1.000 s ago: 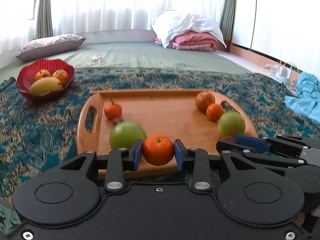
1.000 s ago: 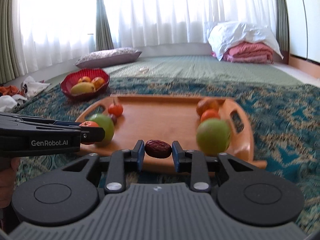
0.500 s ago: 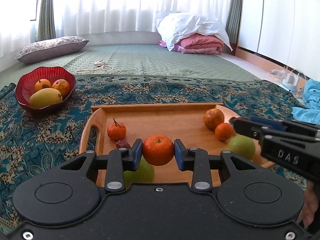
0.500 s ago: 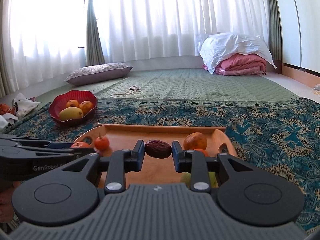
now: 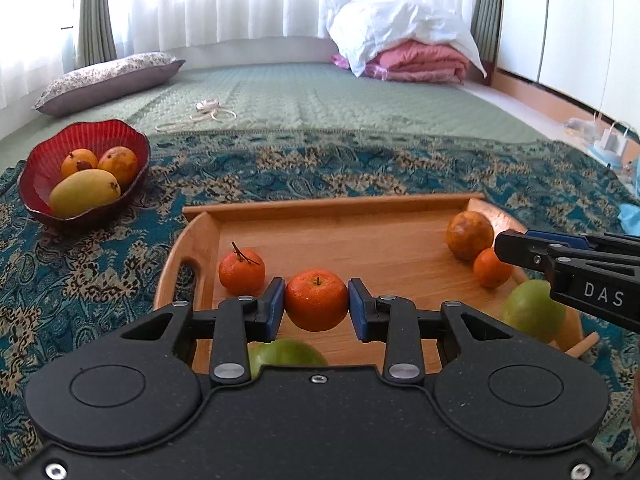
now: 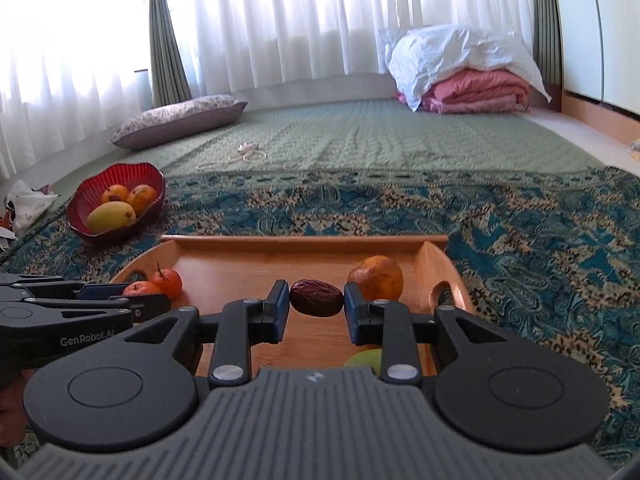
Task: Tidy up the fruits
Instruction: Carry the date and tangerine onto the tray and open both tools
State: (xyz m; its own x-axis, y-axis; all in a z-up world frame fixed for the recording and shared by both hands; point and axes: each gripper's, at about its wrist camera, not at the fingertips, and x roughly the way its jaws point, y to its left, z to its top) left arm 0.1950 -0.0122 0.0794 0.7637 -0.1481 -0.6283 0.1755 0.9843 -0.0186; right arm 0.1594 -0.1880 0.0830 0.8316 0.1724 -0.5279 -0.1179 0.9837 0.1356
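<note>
My left gripper (image 5: 316, 304) is shut on a small orange (image 5: 316, 299), held above the wooden tray (image 5: 336, 204). A dark red date (image 6: 316, 298) sits pinched in my right gripper (image 6: 316, 304), also over the tray (image 6: 304, 242). On the tray lie a stemmed tangerine (image 5: 241, 271), a mottled orange (image 5: 469, 235), a small tangerine (image 5: 491, 267) and two green fruits (image 5: 534, 312), one (image 5: 286, 354) partly hidden under my left gripper. The right gripper's side shows at the right edge of the left wrist view. A red bowl (image 5: 86, 136) at the left holds a mango and two orange fruits.
The tray and bowl rest on a blue patterned rug (image 5: 360, 172) over a green quilted mat (image 5: 320, 96). A pillow (image 5: 108, 80) lies far left, folded bedding (image 5: 412, 52) far right, a coiled cord (image 5: 208, 110) on the mat. White curtains hang behind.
Both grippers have drawn back and lifted from the tray with their fruit; the tray now lies farther ahead and more of the rug and bowl is in sight.
</note>
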